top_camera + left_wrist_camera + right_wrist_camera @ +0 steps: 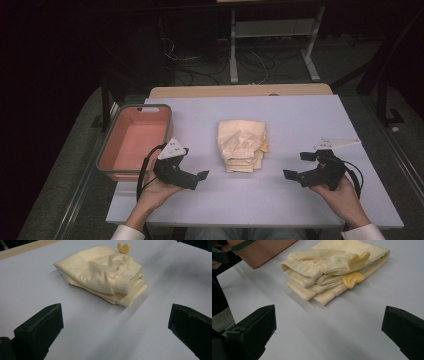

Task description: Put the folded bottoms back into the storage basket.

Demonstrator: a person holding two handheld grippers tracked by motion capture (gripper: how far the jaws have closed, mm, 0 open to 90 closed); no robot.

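A folded pale yellow garment [241,145] lies in the middle of the white table [300,120]; its ribbed cuff faces the near edge. Two small yellow ear-like flaps [354,270] stick out on its right side. My left gripper [196,178] rests near the table's front left, pointing at the garment [102,275], jaws wide apart and nothing between them. My right gripper [296,169] sits at the front right, also aimed at the garment [332,267], open and holding nothing. Both stay a short way from the cloth.
A pink bin with a grey rim [134,140] stands at the table's left edge, close behind my left hand; it shows again as the pink bin [262,251]. Beyond the far edge are a white desk frame [272,40] and cables on the floor.
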